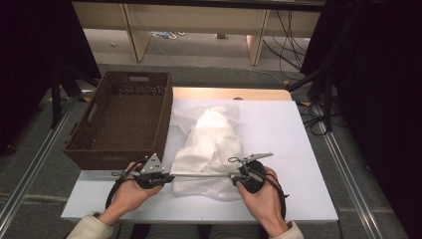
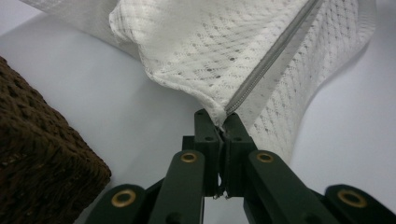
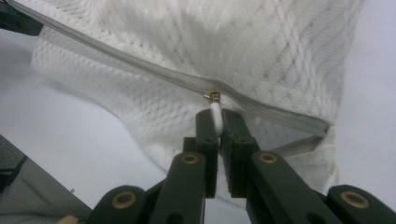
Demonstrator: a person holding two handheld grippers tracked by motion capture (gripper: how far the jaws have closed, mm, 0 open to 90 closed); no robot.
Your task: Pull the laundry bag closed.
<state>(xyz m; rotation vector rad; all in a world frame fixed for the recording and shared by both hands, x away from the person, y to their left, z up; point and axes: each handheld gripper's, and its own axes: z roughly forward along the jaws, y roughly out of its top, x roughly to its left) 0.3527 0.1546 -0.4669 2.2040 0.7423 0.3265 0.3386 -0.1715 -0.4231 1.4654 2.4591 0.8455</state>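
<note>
A white mesh laundry bag (image 1: 211, 149) lies on the white table (image 1: 278, 124), its grey zipper (image 1: 204, 175) stretched taut along the near edge. My left gripper (image 1: 169, 178) is shut on the bag's left corner at the zipper's end (image 2: 224, 114). The right gripper (image 1: 234, 177) is shut on the white zipper pull (image 3: 215, 116), just below the brass slider (image 3: 212, 95). The zipper line (image 3: 140, 65) runs away to the left in the right gripper view. Both grippers face each other, held by a person's hands.
A dark brown wicker basket (image 1: 124, 117) stands at the table's left, close to my left gripper, with its corner (image 2: 42, 172) beside the jaws. Bare table surface lies to the right of the bag. Cables and black stands sit on the floor around.
</note>
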